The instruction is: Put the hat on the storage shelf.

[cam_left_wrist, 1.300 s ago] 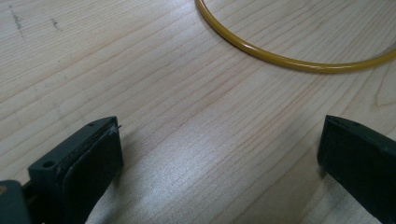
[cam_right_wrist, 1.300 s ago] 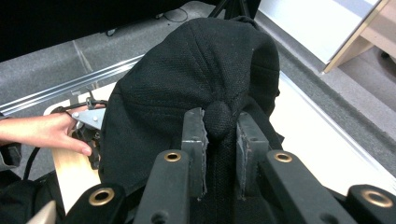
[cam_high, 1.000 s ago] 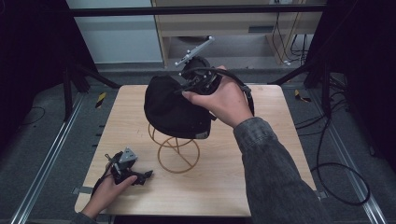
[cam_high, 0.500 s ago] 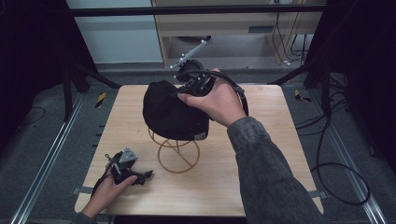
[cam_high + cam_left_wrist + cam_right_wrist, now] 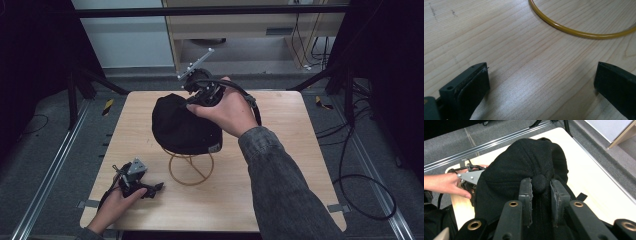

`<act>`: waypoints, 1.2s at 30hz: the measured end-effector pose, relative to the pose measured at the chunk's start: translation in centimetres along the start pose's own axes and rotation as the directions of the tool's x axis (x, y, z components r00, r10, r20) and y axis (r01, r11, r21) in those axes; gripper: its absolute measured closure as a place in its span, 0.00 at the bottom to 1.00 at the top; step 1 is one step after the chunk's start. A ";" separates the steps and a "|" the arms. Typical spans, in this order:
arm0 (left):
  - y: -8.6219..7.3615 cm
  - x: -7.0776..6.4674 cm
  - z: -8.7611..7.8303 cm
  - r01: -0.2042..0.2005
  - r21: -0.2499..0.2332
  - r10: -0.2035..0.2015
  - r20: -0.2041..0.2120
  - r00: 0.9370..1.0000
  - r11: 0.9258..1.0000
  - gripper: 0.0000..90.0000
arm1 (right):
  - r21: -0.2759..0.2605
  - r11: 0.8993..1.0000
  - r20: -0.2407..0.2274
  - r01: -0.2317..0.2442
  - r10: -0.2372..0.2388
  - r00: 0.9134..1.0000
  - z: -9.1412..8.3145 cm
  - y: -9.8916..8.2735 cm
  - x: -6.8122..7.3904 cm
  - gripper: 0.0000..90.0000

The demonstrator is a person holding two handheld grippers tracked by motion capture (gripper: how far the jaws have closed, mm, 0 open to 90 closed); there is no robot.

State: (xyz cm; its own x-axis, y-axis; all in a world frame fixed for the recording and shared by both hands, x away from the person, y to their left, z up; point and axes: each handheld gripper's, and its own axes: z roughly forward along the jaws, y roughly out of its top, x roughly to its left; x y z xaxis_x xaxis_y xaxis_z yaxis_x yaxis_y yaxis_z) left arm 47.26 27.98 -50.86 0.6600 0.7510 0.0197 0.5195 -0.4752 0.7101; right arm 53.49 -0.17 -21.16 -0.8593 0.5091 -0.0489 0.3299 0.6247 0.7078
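Observation:
A black cap (image 5: pixel 182 127) sits over a gold wire stand (image 5: pixel 191 170) at the table's middle. My right gripper (image 5: pixel 192 100) comes onto the cap from the far side and is shut on it. In the right gripper view the jaws pinch the cap's top button (image 5: pixel 539 183), with the right gripper (image 5: pixel 540 185) down on the crown (image 5: pixel 516 162). My left gripper (image 5: pixel 155 187) lies on the table at the front left, held by a hand. The left gripper (image 5: pixel 541 82) is open, with bare wood between its jaws and the stand's ring (image 5: pixel 574 31) beyond them.
The wooden table (image 5: pixel 300 150) has free room on its right half. Metal rails (image 5: pixel 55 170) run along the floor on both sides, and cables (image 5: pixel 360 180) lie on the floor to the right. A shelf unit (image 5: pixel 240 30) stands behind the table.
My right gripper and the cap have shifted slightly left and down over the stand. The left gripper has stayed put.

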 end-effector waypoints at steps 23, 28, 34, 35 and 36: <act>0.0 0.0 0.0 0.000 0.000 0.000 0.000 1.000 1.000 0.00 | -0.006 1.000 -0.013 -0.008 0.008 1.000 0.5 -0.4 0.2 0.81; 0.0 0.0 0.0 0.000 0.000 0.000 0.000 1.000 1.000 0.00 | -0.018 1.000 -0.010 -0.011 0.011 1.000 0.2 -0.9 0.2 0.80; 0.0 0.0 0.0 0.000 0.000 0.000 0.000 1.000 1.000 0.00 | -0.026 1.000 -0.009 -0.012 0.012 1.000 -0.2 -1.6 0.4 0.80; 0.0 0.0 0.0 0.000 0.000 0.000 0.000 1.000 1.000 0.00 | -0.028 0.999 -0.010 -0.014 0.014 1.000 -0.2 -1.7 0.4 0.80; 0.0 0.0 0.0 0.000 0.000 0.000 0.000 1.000 1.000 0.00 | -0.028 0.999 -0.010 -0.016 0.016 1.000 -0.3 -1.8 0.4 0.80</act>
State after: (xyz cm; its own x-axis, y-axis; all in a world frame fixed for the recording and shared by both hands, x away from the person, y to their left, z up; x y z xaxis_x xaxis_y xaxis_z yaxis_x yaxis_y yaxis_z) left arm 47.26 27.98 -50.86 0.6601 0.7509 0.0195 0.5198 -0.4754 0.7098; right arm 52.45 -1.24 -22.28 -0.8577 0.5131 -0.0312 0.3321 0.5995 0.7282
